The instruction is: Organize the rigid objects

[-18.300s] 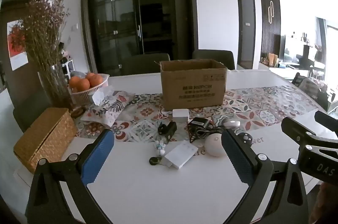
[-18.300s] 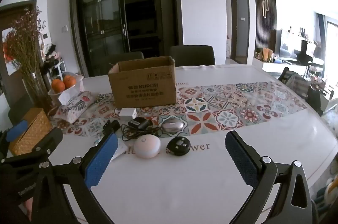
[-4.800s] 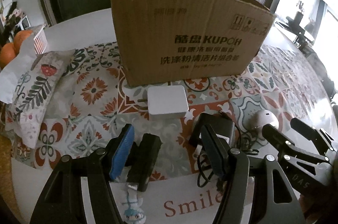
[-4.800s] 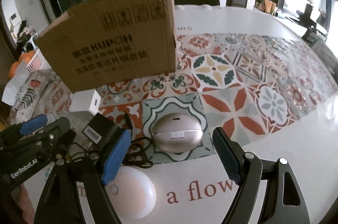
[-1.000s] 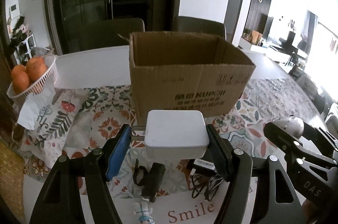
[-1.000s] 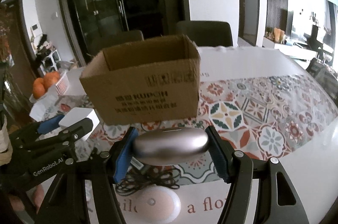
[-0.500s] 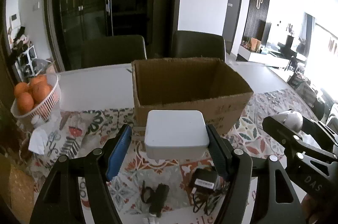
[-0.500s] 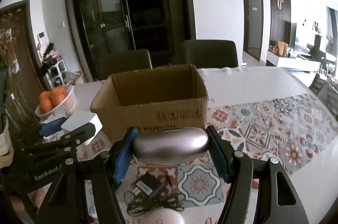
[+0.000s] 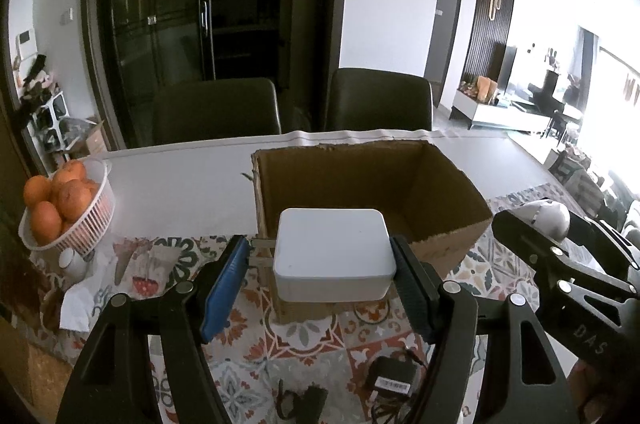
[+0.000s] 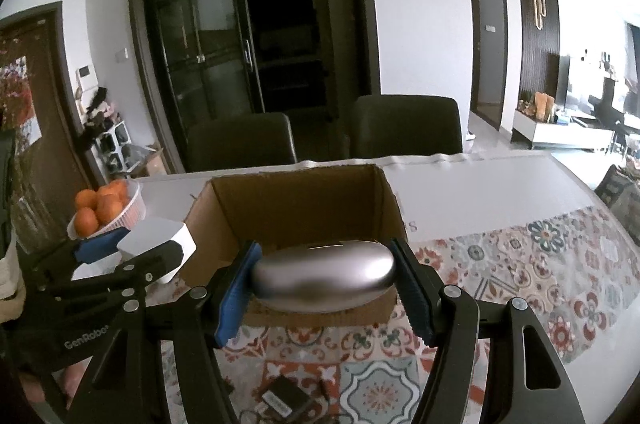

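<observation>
My left gripper (image 9: 320, 264) is shut on a white plug adapter (image 9: 332, 252), its two metal prongs against the blue pad, held in the air at the near rim of the open cardboard box (image 9: 440, 184). My right gripper (image 10: 326, 276) is shut on a smooth silver oval case (image 10: 324, 278), also raised in front of the cardboard box (image 10: 296, 200). In the left wrist view the right gripper (image 9: 560, 244) shows at the right edge with the case. In the right wrist view the left gripper (image 10: 128, 252) shows at the left with the adapter (image 10: 156, 232). The box interior looks bare.
A black charger with cable (image 9: 390, 378) and a small dark device (image 9: 308, 398) lie on the patterned table runner (image 10: 560, 264) below. A white basket of oranges (image 9: 64, 208) stands at the left. Two dark chairs (image 9: 376, 100) stand behind the white table.
Both grippers have risen with their loads and come nearer the box, so I now look down into its opening. The items on the runner have slid toward the lower edge of both views.
</observation>
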{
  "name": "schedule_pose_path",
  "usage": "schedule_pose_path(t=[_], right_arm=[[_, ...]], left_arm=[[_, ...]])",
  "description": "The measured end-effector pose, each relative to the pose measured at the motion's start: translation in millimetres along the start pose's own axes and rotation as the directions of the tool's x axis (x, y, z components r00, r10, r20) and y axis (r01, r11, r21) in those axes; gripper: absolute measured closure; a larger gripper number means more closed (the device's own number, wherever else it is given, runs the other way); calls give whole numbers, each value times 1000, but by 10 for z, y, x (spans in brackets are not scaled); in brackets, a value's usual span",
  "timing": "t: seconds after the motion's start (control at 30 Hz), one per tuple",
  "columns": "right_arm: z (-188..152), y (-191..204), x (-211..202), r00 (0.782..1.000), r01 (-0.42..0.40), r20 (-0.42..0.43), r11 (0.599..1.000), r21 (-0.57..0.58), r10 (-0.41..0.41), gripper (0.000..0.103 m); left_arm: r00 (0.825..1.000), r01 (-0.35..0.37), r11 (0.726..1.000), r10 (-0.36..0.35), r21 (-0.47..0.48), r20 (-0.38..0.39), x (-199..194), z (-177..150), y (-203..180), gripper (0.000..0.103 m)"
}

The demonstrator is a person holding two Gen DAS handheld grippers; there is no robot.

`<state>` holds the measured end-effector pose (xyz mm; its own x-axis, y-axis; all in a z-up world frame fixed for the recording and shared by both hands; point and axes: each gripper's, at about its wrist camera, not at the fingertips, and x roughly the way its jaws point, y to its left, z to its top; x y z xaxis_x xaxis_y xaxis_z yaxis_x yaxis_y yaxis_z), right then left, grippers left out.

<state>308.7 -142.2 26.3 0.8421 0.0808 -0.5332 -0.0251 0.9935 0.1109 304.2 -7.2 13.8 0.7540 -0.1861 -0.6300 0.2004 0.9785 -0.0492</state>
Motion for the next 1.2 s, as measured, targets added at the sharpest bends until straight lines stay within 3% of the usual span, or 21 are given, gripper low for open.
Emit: schedule_pose_path(t=[0.53,1.07,1.2], right_arm=[[194,-46,540,997,-33,-75,999,-34,30,37],[196,-100,966,990,-29,-140,997,-64,20,37],[205,-122,982,991,-18,-136,998,-59,10,32]], left_arm=[[999,-12,1000,14,28,-49,486,307,-11,33],[992,-27,998,34,52,-124,934,302,-6,33],[990,-26,999,31,40,-137,978,293,6,33]])
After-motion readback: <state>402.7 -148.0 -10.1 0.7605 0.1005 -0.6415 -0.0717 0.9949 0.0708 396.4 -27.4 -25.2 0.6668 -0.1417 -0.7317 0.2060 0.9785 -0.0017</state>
